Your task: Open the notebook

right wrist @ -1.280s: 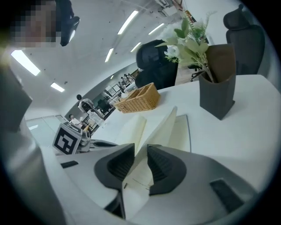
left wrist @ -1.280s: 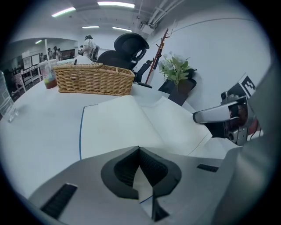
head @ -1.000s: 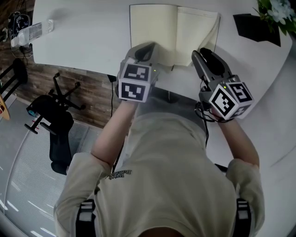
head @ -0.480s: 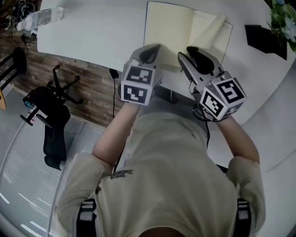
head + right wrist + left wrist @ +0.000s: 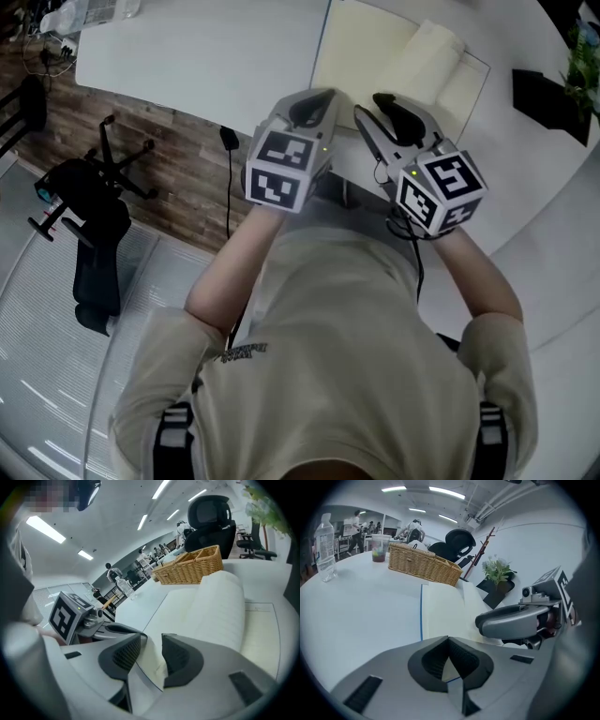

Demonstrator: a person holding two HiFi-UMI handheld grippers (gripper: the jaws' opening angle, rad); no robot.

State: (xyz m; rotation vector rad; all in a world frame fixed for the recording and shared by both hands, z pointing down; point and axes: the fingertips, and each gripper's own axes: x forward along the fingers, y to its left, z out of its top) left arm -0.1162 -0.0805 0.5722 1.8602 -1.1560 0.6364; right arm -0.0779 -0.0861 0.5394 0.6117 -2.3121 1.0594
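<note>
The notebook (image 5: 375,56) lies open on the white table (image 5: 206,66), cream pages up, with a sheaf of right-hand pages arched (image 5: 220,606) above the rest. Its blue cover edge (image 5: 421,616) shows on the left. My left gripper (image 5: 314,101) hovers at the notebook's near left edge; in the left gripper view its fingertips (image 5: 449,641) meet, shut, with page showing through the hole behind them. Close beside it on the right, my right gripper (image 5: 373,105) points at the near edge too. Its jaws (image 5: 151,641) stand apart, open, page visible through the gap.
A wicker basket (image 5: 423,564) sits beyond the notebook, with a water bottle (image 5: 324,545) and a cup (image 5: 379,548) far left. A plant (image 5: 497,569) on a black base (image 5: 548,98) stands at the right. An office chair (image 5: 89,225) is on the floor left of the table edge.
My right gripper has swung left and rolled, closing the distance to the left gripper at the notebook's near edge. The left gripper has shifted only slightly.
</note>
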